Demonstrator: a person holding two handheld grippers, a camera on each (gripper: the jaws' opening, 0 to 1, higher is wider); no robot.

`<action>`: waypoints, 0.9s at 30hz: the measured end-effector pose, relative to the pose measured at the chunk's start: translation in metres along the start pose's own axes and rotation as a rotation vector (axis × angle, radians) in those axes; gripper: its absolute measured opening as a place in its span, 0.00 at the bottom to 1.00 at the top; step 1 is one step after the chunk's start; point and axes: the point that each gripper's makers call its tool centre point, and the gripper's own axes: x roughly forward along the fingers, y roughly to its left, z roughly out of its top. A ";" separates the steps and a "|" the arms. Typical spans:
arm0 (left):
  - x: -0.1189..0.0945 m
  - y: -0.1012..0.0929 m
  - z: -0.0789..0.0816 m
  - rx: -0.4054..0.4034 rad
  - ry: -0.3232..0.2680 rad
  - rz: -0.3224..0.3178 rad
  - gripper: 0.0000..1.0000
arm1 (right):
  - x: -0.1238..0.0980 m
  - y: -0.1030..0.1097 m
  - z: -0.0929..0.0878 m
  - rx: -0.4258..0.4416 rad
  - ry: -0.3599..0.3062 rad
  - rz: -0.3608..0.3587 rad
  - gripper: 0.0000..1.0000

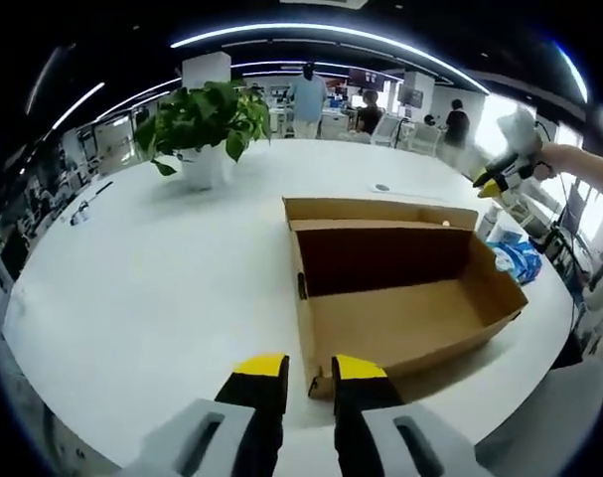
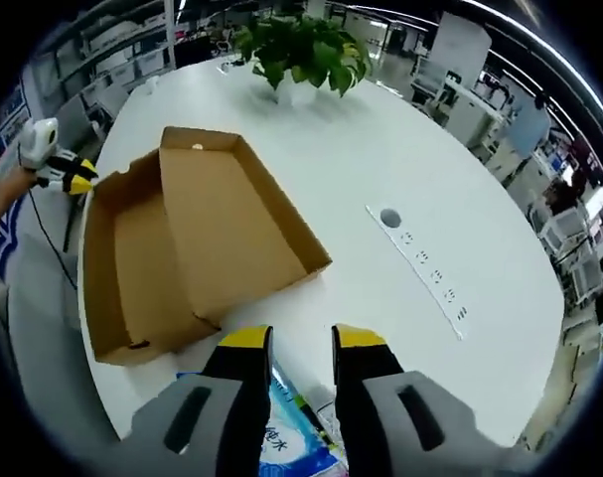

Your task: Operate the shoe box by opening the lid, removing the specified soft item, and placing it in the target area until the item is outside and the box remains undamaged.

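An open brown shoe box (image 1: 400,318) lies on the white table (image 1: 162,288), its inside bare, its lid (image 1: 380,212) folded back along the far side. In the right gripper view the box body (image 2: 132,268) lies left and the lid (image 2: 231,214) right. A blue and white soft pack (image 1: 515,260) rests on the table beyond the box's right end. My right gripper (image 2: 301,343) hangs open just above that pack (image 2: 281,437), nothing held. My left gripper (image 1: 309,373) stands open before the box's near corner. A hand holds the right gripper (image 1: 498,181).
A potted green plant (image 1: 207,119) stands at the table's far side; the same plant (image 2: 301,50) tops the right gripper view. A socket strip (image 2: 425,263) is set in the table. People (image 1: 306,94) and desks fill the office behind. The table edge runs close to the pack.
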 end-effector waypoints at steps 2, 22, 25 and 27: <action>0.002 0.000 -0.001 -0.019 0.003 -0.003 0.14 | 0.008 -0.001 0.000 0.029 0.006 -0.004 0.18; 0.011 -0.003 -0.008 -0.093 -0.024 -0.018 0.04 | 0.070 0.011 0.008 0.356 -0.023 0.014 0.17; 0.011 -0.003 -0.008 -0.093 -0.025 -0.017 0.04 | 0.078 0.012 0.008 0.385 -0.017 0.017 0.13; 0.010 -0.004 -0.008 -0.080 -0.025 -0.014 0.04 | 0.080 0.013 0.010 0.377 -0.018 0.016 0.11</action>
